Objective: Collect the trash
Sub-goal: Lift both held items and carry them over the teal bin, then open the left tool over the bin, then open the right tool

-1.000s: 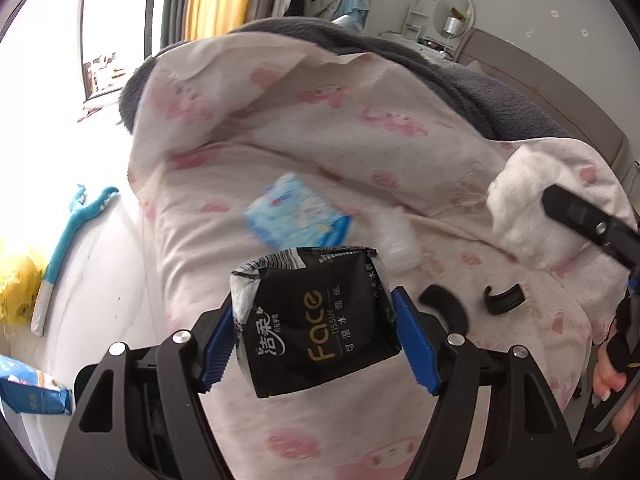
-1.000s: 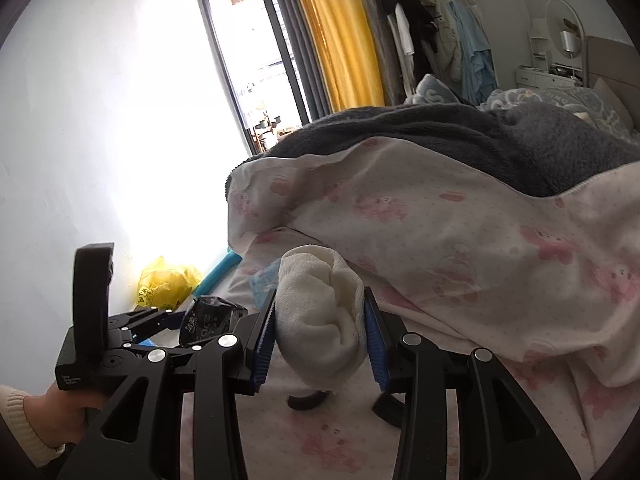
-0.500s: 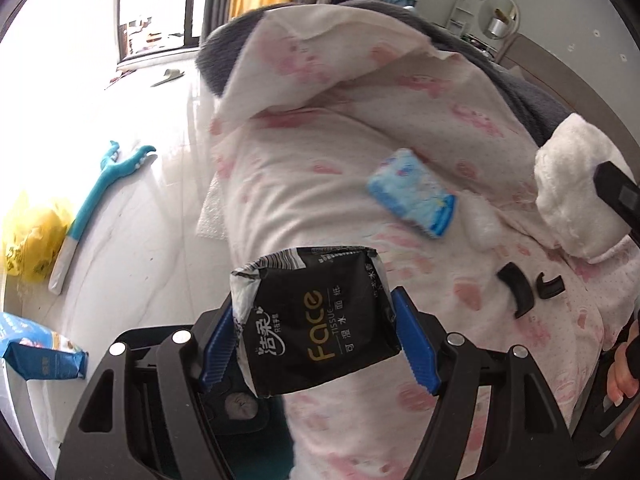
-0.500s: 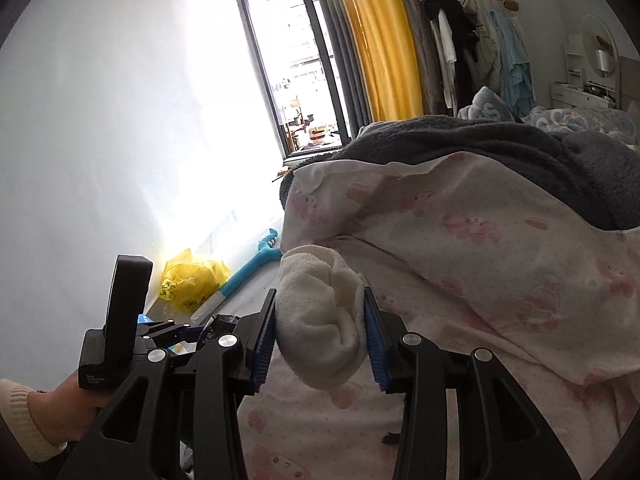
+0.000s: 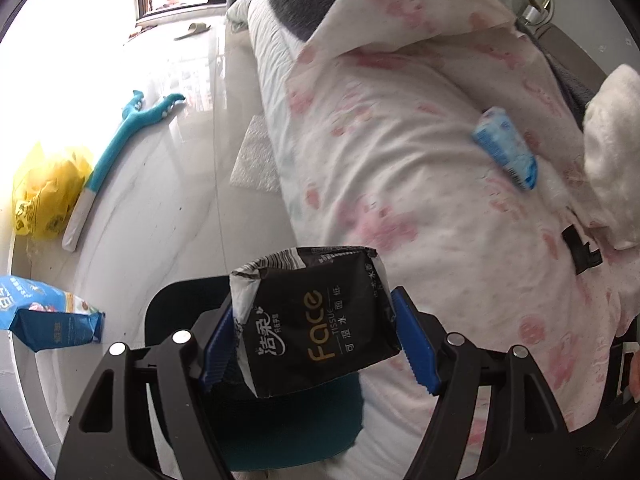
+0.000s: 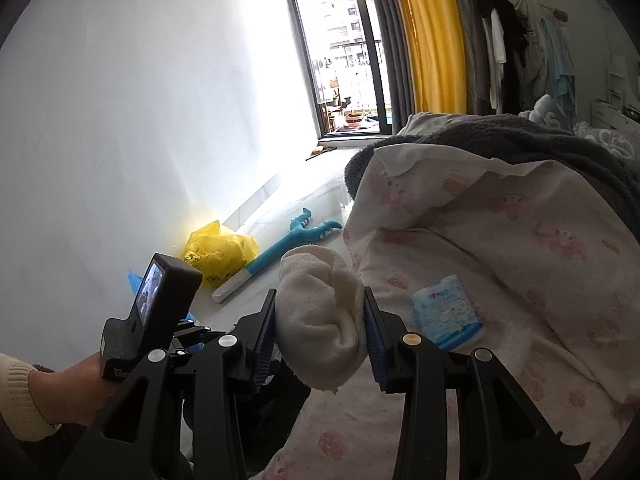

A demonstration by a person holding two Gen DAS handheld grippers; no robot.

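While its blue fingers pinch a black tissue packet, the left gripper hangs above a dark bin at six o'clock, likely the drop point. Beside it, the right gripper clamps a white cloth wad. Farther off, at two o'clock on the bed, a blue packet awaits collection.

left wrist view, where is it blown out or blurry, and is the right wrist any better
Left wrist view: floor near the window overexposed white; blue tissue pack slightly blurred, black tissue pack sharp. Right wrist view: wall glares white, window washed out.
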